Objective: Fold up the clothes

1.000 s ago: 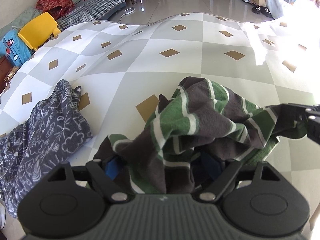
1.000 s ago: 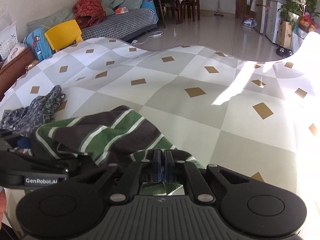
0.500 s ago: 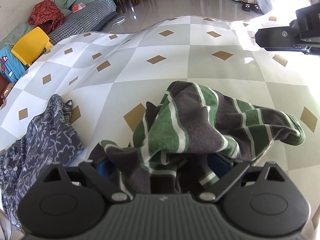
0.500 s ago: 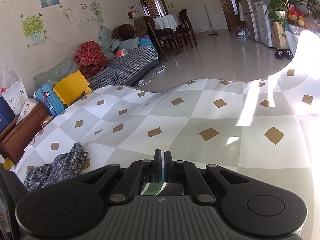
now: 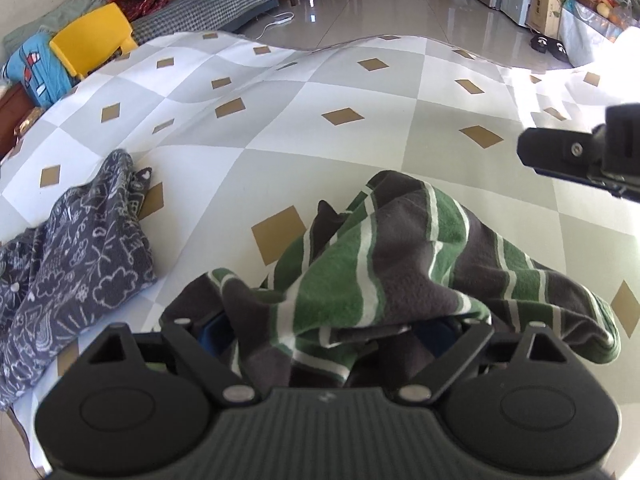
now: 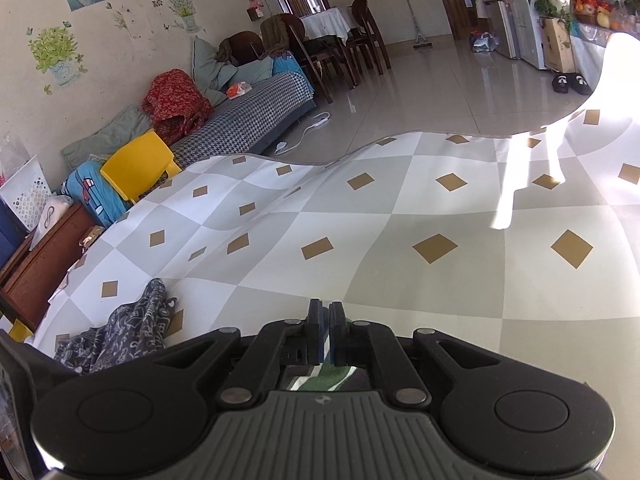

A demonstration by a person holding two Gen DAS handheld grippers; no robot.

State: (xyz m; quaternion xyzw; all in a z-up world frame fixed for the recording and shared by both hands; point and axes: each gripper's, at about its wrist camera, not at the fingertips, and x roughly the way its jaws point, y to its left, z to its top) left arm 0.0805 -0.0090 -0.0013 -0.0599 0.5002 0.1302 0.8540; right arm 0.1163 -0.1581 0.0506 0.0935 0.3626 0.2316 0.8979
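Note:
A green, grey and white striped garment (image 5: 400,264) lies crumpled on the checked table cover (image 5: 360,80), draped over my left gripper (image 5: 324,328). Its fingers stand wide apart and the cloth hides the tips. My right gripper (image 6: 326,336) is shut with nothing between its pads; it is raised above the table, and a strip of the striped garment (image 6: 320,376) shows beneath it. In the left wrist view the right gripper (image 5: 580,156) hangs at the right edge, clear of the garment.
A dark grey patterned garment (image 5: 76,256) lies bunched at the table's left side, also in the right wrist view (image 6: 120,336). A yellow chair (image 6: 140,164) and a sofa (image 6: 248,116) stand beyond the far left edge. Sunlight falls on the right part.
My right gripper has let go of the striped garment's right end and lifted away above the table. The garment's right end has dropped onto the table. My left gripper stays under the cloth.

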